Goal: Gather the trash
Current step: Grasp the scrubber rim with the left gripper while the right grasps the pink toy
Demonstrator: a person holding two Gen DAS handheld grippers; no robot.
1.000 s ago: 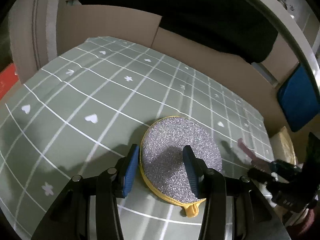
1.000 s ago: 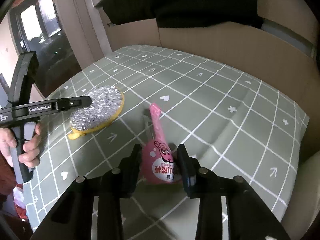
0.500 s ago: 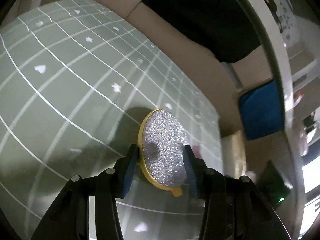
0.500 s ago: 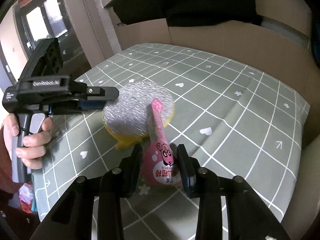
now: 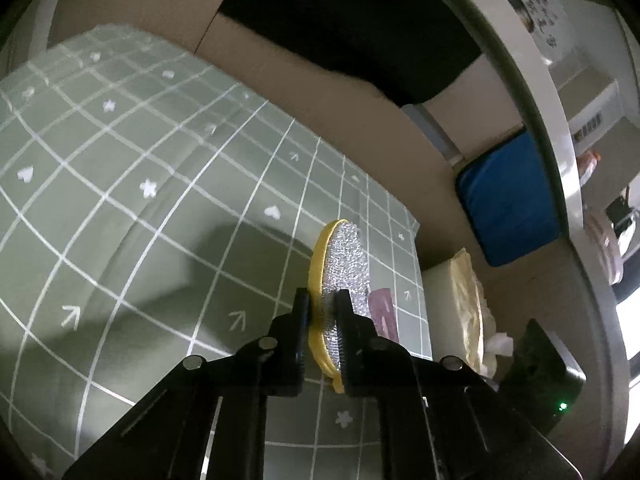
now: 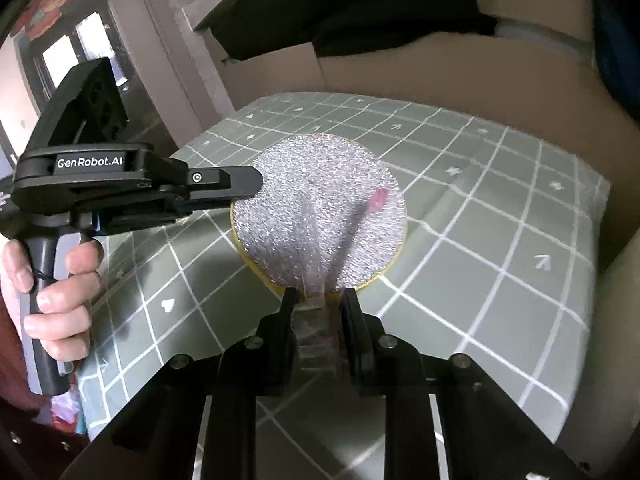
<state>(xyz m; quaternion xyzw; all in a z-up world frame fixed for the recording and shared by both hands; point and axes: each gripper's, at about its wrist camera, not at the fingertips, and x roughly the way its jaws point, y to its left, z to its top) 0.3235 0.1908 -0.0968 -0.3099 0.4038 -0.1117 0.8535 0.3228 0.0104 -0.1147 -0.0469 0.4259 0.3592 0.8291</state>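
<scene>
Silver-faced, yellow-backed round scouring pad [image 5: 343, 276] sits clamped in our left gripper [image 5: 322, 320]; our right gripper [image 6: 318, 308] pinches the pink plastic wrapper [image 6: 316, 320]. Both are lifted off the green checked tablecloth [image 6: 480, 240]; dropping them in a bin remains, we judge.

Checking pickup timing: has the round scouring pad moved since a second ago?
Yes. The scouring pad lay flat on the checked tablecloth; now the left hand-held gripper has lifted it, standing on edge above the cloth.

"GenRobot.AI" in white letters runs along the black body of the left gripper [image 6: 240, 184], seen from the right wrist. Other print in view is too blurred to read.
</scene>
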